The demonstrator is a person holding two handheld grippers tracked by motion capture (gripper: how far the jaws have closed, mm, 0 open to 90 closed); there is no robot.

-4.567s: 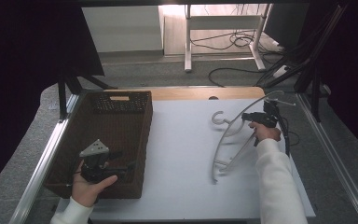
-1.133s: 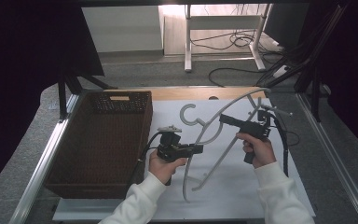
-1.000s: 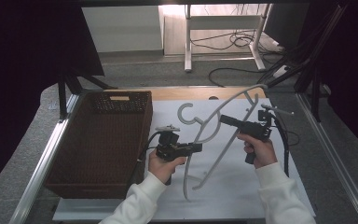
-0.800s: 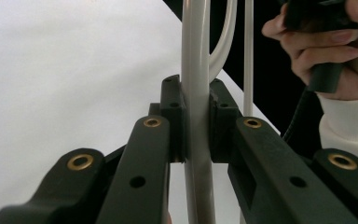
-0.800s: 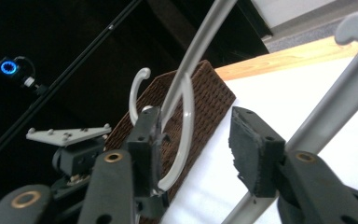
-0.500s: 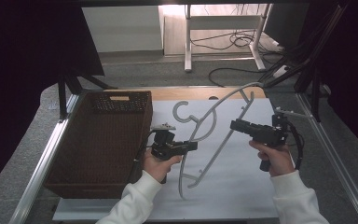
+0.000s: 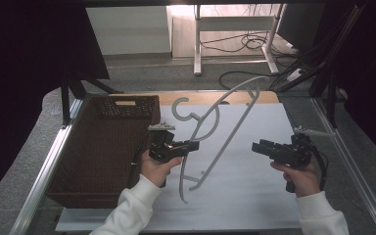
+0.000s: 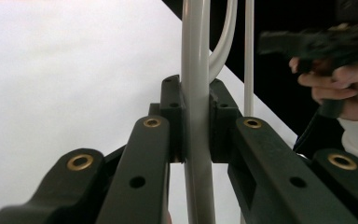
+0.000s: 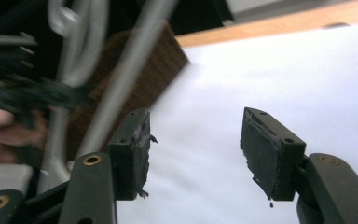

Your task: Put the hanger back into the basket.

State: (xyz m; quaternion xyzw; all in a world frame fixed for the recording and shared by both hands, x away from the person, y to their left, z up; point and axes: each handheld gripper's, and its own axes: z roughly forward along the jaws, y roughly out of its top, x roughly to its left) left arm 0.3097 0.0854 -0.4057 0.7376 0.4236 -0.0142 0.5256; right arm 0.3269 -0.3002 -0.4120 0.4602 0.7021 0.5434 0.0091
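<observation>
Handover done: left gripper [image 7: 191,145] clamps the white hanger [image 7: 218,134], raised above the table [image 7: 254,205] beside the wicker basket [image 7: 103,147]; right gripper [image 7: 258,147], jaws just opened and empty, stands apart; placing remains.

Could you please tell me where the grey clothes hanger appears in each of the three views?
High view: clothes hanger at centre, tilted above the white table.
Left gripper view: upright at centre, clamped in the left hand-held gripper.
Right gripper view: blurred, upper left.
Shared landmark: the brown wicker basket, beside the hanger.
</observation>
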